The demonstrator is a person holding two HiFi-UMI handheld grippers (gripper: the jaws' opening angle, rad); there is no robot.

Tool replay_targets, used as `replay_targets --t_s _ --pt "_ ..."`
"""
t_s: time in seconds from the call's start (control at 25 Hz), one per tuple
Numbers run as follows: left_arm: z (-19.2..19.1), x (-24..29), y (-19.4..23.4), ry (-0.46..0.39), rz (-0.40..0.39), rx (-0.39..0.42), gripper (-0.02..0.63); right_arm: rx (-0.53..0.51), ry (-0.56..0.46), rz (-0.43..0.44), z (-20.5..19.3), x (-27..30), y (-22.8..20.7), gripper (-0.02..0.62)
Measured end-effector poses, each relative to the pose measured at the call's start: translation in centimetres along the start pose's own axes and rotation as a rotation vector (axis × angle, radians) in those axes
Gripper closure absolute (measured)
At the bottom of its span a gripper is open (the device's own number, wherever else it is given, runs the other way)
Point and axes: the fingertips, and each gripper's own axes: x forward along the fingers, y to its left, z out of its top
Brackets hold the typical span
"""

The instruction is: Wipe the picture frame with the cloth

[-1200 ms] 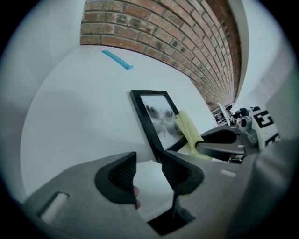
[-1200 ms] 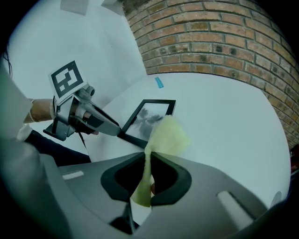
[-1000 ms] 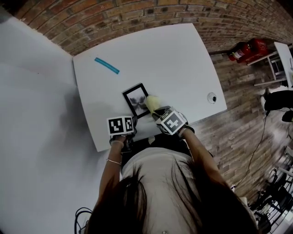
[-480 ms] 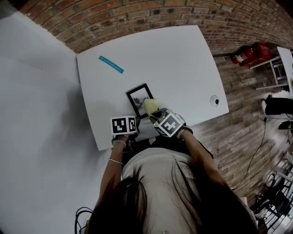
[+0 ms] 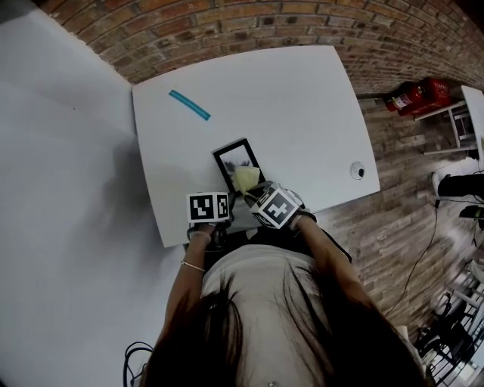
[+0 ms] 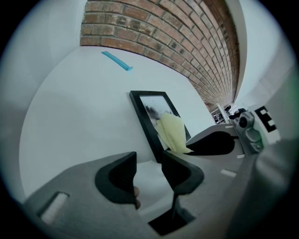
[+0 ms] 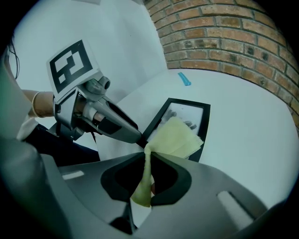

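A black picture frame [image 5: 236,160] lies flat on the white table [image 5: 302,98], near its front edge. A yellow cloth [image 7: 175,137] is draped over the near part of the frame [image 7: 184,109]. My right gripper [image 7: 148,161] is shut on it, with the cloth's tail pinched between the jaws. In the head view the cloth [image 5: 246,179] sits just ahead of the right gripper [image 5: 255,190]. My left gripper [image 6: 149,156] is at the frame's near left corner [image 6: 154,140]. Its jaws stand apart with white table showing between them, and the corner reaches only the right jaw.
A blue strip [image 5: 189,105] lies at the table's far left. A round fitting [image 5: 358,171] sits in the table near its right edge. A brick wall [image 5: 249,23] runs behind the table. Red cylinders [image 5: 412,96] stand on the wooden floor to the right.
The right gripper has dragged the cloth from the frame's right edge toward its near edge. The left gripper has stayed at the frame's near corner.
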Motion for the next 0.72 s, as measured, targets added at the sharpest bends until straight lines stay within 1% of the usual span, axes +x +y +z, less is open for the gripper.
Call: replay_targets --t_s 0.72 --pt "0.0 0.0 0.1 -0.007 -0.017 0.011 0.436 -0.048 0.023 0.046 0.9 1.2 1.6 0.555"
